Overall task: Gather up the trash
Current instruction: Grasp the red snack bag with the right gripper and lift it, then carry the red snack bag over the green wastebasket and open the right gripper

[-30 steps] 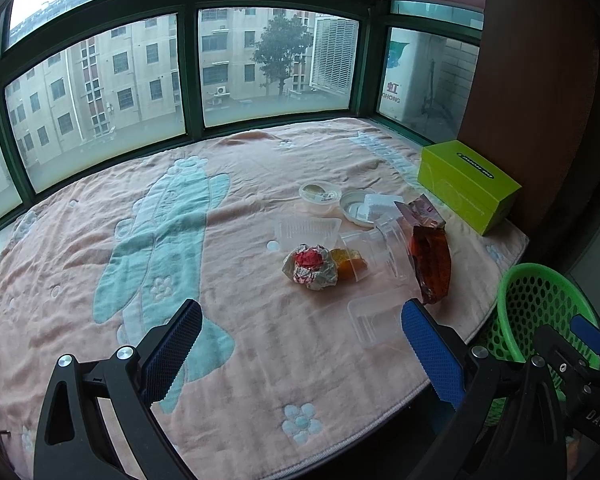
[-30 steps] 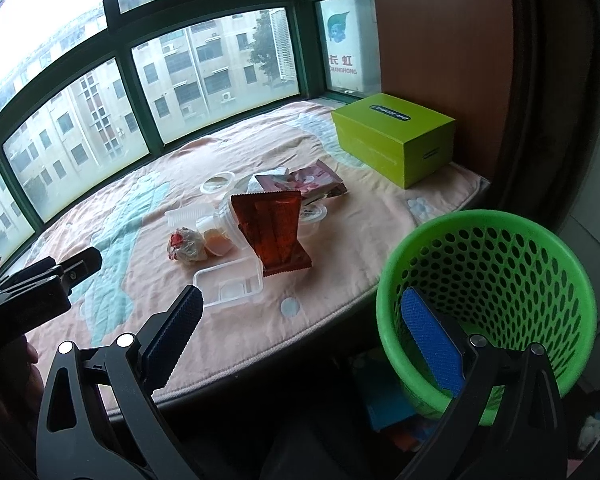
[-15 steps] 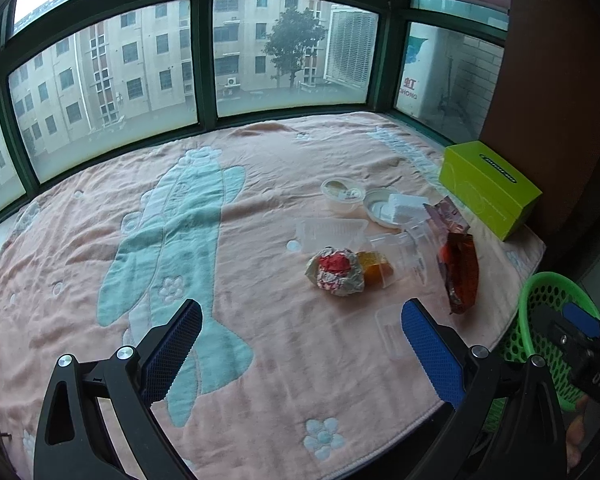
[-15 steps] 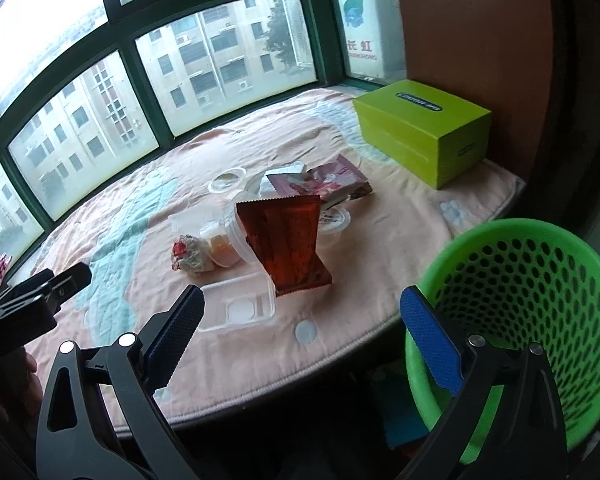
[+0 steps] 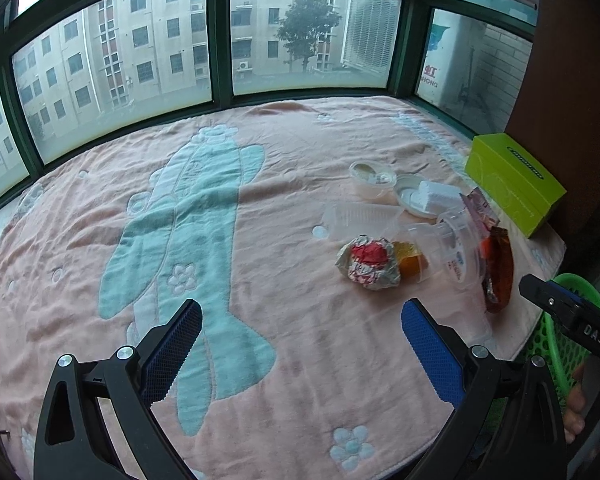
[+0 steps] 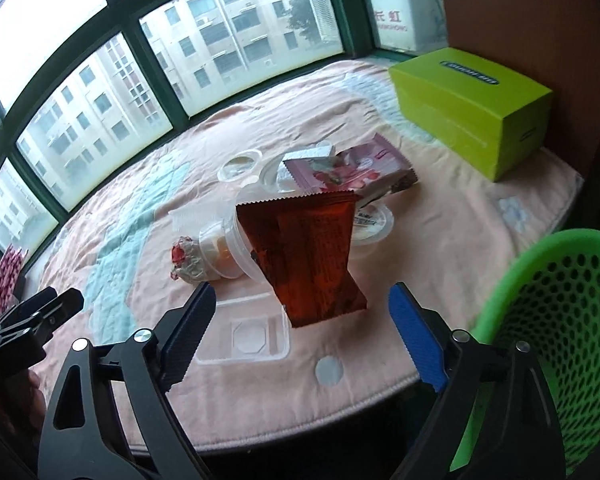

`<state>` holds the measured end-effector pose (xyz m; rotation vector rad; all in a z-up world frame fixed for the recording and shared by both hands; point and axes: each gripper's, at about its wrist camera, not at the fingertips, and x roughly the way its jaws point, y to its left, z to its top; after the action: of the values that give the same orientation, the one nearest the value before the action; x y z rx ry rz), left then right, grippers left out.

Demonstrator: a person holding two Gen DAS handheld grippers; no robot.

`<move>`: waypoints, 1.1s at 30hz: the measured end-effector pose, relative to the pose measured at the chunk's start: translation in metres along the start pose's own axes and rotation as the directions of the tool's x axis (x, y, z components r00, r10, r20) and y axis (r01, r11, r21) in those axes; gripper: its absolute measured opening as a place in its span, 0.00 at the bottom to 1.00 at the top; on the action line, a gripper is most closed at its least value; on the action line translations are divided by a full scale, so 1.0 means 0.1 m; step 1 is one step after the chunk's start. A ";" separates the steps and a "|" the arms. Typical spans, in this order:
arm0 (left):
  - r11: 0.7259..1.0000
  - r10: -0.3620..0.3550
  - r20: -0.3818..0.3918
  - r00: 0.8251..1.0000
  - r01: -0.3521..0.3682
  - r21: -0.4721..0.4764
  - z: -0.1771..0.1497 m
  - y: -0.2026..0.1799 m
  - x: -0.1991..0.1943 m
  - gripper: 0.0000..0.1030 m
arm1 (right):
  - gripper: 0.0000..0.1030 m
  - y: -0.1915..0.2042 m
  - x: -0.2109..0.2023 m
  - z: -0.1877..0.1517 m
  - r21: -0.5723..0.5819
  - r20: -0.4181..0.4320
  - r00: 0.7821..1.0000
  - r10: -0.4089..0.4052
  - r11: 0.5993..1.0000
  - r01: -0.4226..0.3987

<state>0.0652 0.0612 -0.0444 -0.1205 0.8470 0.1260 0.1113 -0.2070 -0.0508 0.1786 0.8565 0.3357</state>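
While one basket [image 6: 548, 320] waits, two wrappers [image 6: 304, 256] lie.

Left wrist view: set above the near edge of the pink blanket [image 5: 260, 240], angled down and toward the far windows [image 5: 112, 68], litter off to the right at middle range. Right wrist view: set at the blanket's near right edge, beside the green basket [image 6: 540, 320], angled down and leftward across the litter, much nearer to it. Shared by both: red wrapper [image 5: 500, 276] [image 6: 304, 256], crumpled foil ball [image 5: 368, 264] [image 6: 186, 262], green box [image 5: 512, 184] [image 6: 472, 112], windows.
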 end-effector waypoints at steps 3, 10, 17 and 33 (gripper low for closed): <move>1.000 0.001 -0.012 1.000 -0.001 -0.004 0.00 0.02 0.07 0.94 | 0.83 -0.04 0.13 0.03 0.002 -0.029 0.999 0.020 1.000 -0.020; 1.000 0.000 -0.041 0.999 0.000 -0.006 -0.01 0.03 0.22 0.94 | 0.81 -0.07 0.37 0.03 -0.028 -0.073 0.997 0.013 0.999 -0.015; 0.999 -0.023 -0.048 0.999 0.024 0.027 0.00 -0.04 0.28 0.94 | 0.69 -0.07 0.49 0.03 -0.038 -0.092 0.995 0.029 0.999 -0.033; 0.918 -0.257 -0.102 0.961 0.276 0.286 -0.11 -0.52 0.31 0.94 | 0.46 -0.14 0.30 0.04 -0.002 -0.047 0.997 0.056 0.998 -0.056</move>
<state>0.0857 0.0106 -0.0720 0.0450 0.8947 -0.2648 0.1353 -0.2094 -0.0731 0.1923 0.8982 0.3947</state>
